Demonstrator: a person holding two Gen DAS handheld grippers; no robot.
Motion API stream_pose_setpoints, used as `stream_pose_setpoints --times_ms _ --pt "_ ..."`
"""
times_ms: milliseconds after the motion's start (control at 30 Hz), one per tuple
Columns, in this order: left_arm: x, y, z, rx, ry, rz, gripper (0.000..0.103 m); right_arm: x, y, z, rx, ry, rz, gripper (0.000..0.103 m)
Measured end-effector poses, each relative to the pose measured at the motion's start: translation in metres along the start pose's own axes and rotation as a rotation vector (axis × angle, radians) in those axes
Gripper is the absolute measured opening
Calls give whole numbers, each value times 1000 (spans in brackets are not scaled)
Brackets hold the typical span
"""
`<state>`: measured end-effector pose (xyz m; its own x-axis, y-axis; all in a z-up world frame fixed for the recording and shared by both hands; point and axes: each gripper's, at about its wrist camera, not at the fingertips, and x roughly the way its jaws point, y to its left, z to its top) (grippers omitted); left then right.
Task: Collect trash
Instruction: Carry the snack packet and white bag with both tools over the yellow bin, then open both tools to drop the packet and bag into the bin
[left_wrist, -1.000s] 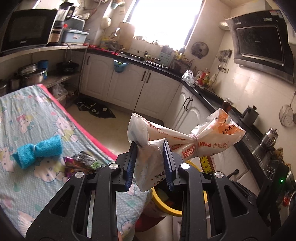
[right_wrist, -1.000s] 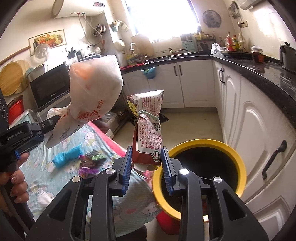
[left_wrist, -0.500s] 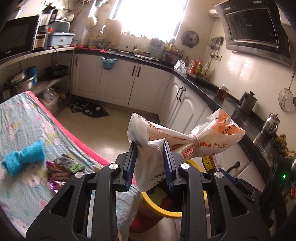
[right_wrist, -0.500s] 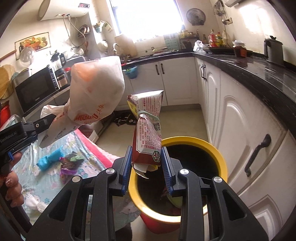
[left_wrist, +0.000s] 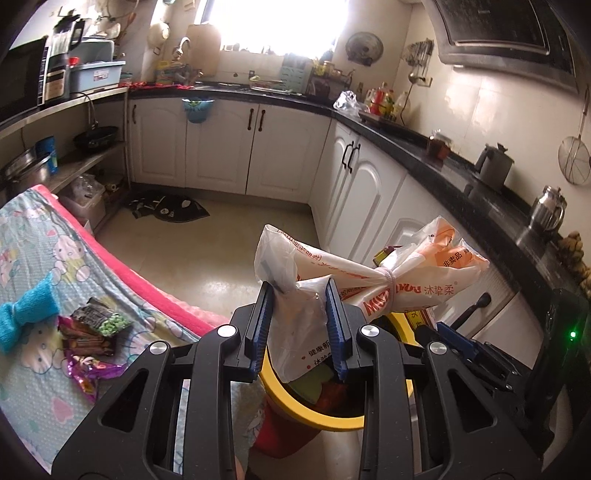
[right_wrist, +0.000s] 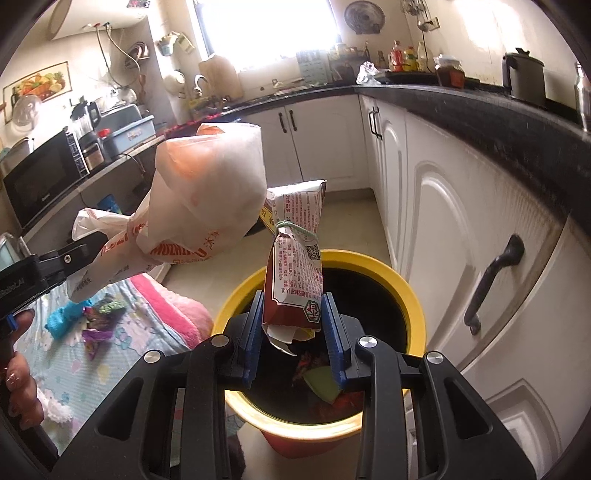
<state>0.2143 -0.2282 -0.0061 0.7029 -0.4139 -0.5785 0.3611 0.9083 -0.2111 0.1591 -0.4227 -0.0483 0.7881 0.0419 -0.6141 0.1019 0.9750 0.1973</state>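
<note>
My left gripper (left_wrist: 300, 325) is shut on a white and orange plastic bag (left_wrist: 369, 280), tied at its middle with a band, held over the near rim of a yellow-rimmed red trash bin (left_wrist: 314, 410). In the right wrist view that bag (right_wrist: 207, 206) hangs at upper left, above the bin's left edge. My right gripper (right_wrist: 293, 336) is shut on a red and white printed packet (right_wrist: 295, 273), tied with a green band, directly above the open bin (right_wrist: 413, 306), which holds some trash.
A table with a cartoon-print cloth (left_wrist: 33, 258) stands left of the bin, bearing a blue towel roll (left_wrist: 26, 314) and several snack wrappers (left_wrist: 96, 328). White cabinets (right_wrist: 461, 229) under a black counter run close along the right. A hand (right_wrist: 18, 380) grips the left tool.
Both grippers have moved closer to the bin and lower, each keeping its grip. The bin now fills more of the right wrist view and sits under both held items.
</note>
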Motion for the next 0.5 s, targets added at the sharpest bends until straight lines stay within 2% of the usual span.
stream_pose_setpoints --times_ms 500 --pt "45 -5 -17 22 95 43 22 47 -20 -31 29 129 -51 29"
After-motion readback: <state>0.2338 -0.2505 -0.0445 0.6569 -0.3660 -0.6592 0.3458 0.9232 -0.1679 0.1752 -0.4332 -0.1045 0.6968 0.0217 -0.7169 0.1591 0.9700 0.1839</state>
